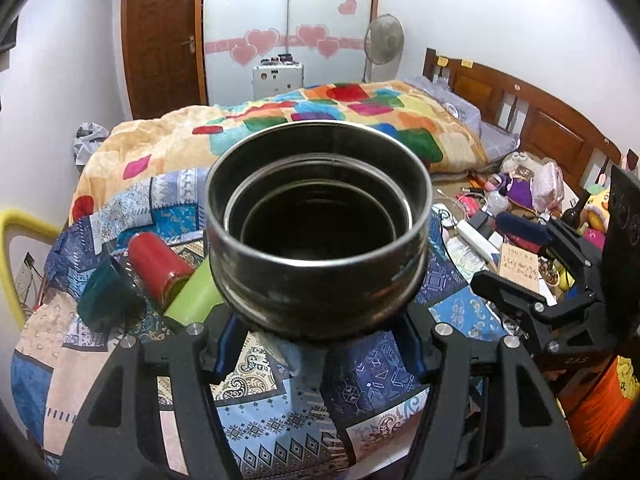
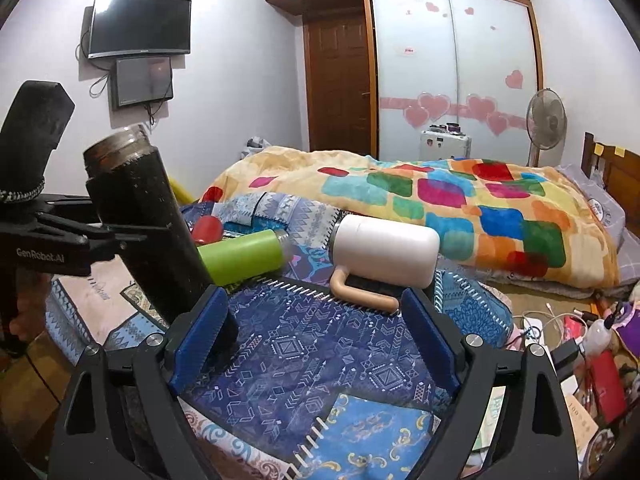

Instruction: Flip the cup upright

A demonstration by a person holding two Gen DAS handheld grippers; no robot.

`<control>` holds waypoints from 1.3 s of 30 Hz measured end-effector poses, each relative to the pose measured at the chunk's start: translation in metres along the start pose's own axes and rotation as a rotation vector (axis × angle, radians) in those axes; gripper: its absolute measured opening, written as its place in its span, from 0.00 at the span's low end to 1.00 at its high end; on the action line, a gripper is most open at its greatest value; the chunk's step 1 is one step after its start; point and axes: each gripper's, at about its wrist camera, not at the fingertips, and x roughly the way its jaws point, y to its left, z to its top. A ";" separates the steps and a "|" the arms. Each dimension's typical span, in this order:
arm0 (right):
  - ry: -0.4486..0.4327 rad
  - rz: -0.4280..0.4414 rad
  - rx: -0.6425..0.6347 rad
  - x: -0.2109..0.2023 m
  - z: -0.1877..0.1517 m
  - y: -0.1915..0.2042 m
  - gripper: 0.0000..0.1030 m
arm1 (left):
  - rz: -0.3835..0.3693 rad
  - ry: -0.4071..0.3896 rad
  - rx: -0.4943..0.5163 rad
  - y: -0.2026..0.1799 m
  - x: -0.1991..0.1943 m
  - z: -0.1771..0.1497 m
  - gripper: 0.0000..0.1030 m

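A bed fills the room, covered near the cameras by a blue patchwork quilt (image 2: 304,344) and farther back by a blanket of bright colour blocks (image 2: 440,196). Behind it stand a brown door (image 2: 338,80) and a frosted wardrobe with pink hearts (image 2: 452,72), a pedestal fan (image 2: 546,120) to the right, and a wall television (image 2: 139,26) to the far left.

On the quilt lie a green bottle (image 2: 244,256), a red cup (image 1: 158,268) and a white handled bottle (image 2: 384,250), all on their sides, with a teal cup (image 1: 106,298) at the left. Clutter of cables and packets covers the floor or low surface to the right.

The left claw (image 1: 316,344) grips the black steel cup (image 1: 316,220) by its lower body, mouth up and tilted slightly, lifted above the quilt; its wide rim blocks much of the left wrist view. The right claw (image 2: 316,332) stands wide with nothing between its blue pads (image 2: 204,336), and the black cup rises just beyond its left pad.
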 end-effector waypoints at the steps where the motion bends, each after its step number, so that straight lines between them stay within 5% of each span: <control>1: 0.001 0.001 0.000 0.000 0.000 0.000 0.85 | -0.003 0.009 -0.001 0.000 0.003 -0.002 0.62; 9: 0.007 0.004 -0.012 0.000 -0.001 0.005 0.85 | 0.003 -0.008 -0.021 0.000 0.011 -0.003 0.62; 14: -0.007 -0.016 -0.019 -0.005 0.000 0.011 0.85 | 0.028 -0.050 -0.042 0.001 0.000 -0.007 0.79; 22: -0.084 -0.004 0.000 -0.041 0.015 0.028 0.85 | 0.096 -0.189 -0.050 0.003 -0.062 -0.021 0.81; 33: -0.271 -0.011 0.031 -0.121 0.032 0.072 0.85 | 0.199 -0.495 -0.055 -0.019 -0.169 -0.056 0.86; 39: -0.348 -0.038 0.031 -0.152 0.028 0.098 0.88 | 0.192 -0.586 -0.087 -0.026 -0.206 -0.078 0.88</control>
